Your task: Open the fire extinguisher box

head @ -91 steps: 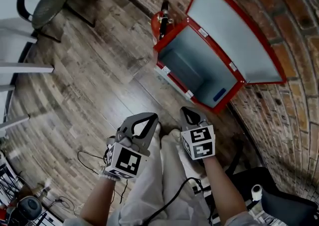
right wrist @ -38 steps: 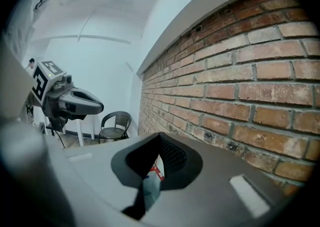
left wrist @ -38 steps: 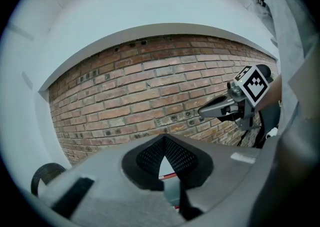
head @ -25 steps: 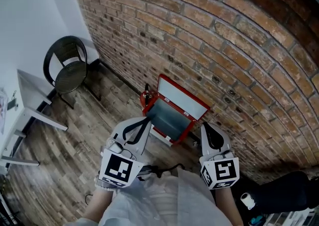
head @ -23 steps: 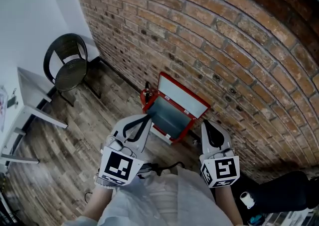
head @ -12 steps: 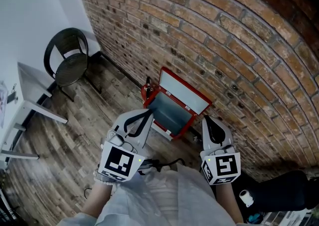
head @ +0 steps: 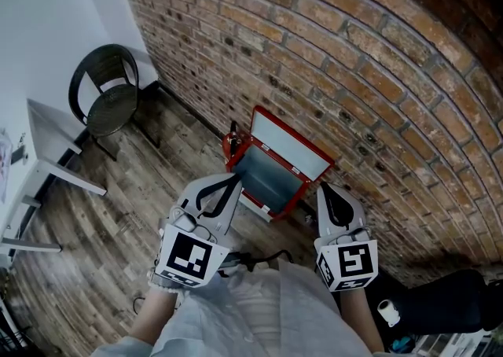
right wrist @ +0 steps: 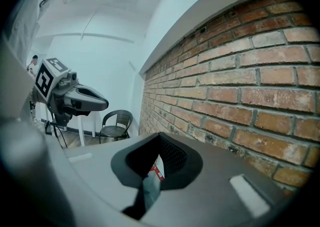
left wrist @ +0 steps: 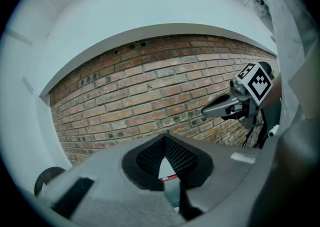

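Both grippers are shut w/ nothing in them: left gripper [head: 233, 181] and right gripper [head: 323, 188] have jaws pinched together, side by side, pointing at the brick wall [head: 354, 57]. Fire extinguisher box [head: 267, 178] sits on the wood floor [head: 118, 230] at the wall's foot, showing btwn the two tips in the head view, apart from both. Its lid [head: 291, 145] is up, leaning on the bricks. Red extinguisher [head: 230, 143] stands just left of it. Black chair [head: 110, 100] and white table [head: 47, 159] are further left.
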### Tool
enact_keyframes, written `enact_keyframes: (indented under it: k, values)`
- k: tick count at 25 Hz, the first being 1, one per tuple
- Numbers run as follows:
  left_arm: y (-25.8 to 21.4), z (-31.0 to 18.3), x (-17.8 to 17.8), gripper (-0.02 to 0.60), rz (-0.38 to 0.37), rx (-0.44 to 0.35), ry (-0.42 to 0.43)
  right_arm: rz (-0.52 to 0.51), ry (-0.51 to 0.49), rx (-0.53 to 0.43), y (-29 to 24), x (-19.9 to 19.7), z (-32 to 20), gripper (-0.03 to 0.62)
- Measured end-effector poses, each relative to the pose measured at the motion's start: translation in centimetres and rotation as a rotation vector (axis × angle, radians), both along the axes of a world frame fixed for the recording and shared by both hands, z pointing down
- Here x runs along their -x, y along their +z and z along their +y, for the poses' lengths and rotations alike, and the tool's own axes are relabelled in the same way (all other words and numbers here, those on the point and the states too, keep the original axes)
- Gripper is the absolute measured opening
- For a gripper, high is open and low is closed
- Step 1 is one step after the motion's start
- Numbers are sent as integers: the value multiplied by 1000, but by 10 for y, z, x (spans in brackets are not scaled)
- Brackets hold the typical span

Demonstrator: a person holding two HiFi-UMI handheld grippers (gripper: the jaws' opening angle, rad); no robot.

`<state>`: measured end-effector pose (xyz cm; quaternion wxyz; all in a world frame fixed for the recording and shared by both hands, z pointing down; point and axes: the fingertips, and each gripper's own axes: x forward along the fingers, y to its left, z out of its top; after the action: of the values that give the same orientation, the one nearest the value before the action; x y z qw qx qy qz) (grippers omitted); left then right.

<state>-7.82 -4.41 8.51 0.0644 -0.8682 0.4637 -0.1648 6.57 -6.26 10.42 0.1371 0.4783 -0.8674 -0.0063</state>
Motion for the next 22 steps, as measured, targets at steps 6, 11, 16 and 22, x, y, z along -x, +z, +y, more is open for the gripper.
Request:
enact_keyframes:
  k: [6, 11, 16, 22]
  values:
    - [1, -1, -4, 0, 1, -4, 1, 2, 0, 0, 2, -2, 0, 6]
    - [0, -3, -3, 0, 4, -4, -1, 5, 0, 1, 1, -1, -2, 6]
    - [0, -4, -3, 0, -1, -5, -2, 7, -3, -3, 1, 0, -3, 5]
    - [-1, -4, -2, 0, 0, -8, -2, 7, -3, -2, 0, 1, -2, 6]
